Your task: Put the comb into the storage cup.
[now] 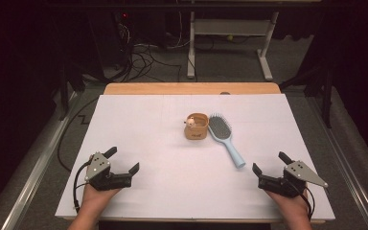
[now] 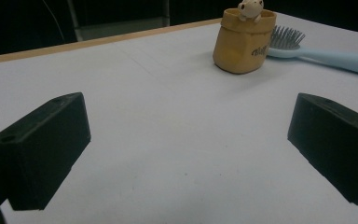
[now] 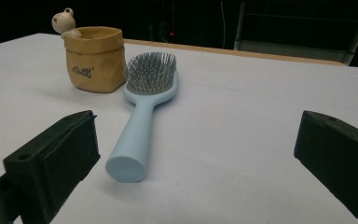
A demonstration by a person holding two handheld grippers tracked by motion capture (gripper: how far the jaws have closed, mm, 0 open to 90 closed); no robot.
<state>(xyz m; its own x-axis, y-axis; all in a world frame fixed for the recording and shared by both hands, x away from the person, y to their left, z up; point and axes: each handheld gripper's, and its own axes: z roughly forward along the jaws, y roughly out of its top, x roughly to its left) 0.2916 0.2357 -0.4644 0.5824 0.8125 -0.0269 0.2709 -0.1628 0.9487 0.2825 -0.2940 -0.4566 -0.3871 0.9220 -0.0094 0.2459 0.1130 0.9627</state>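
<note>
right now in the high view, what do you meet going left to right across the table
left tongs → tan pouch-shaped holder with a small bear figure on its rim → light blue hairbrush → right tongs. Both tongs stand open with nothing between their jaws.

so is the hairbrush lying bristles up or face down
Bristles up. The hairbrush lies flat on the white table beside the tan pot, its grey bristles pointing upward.
</note>
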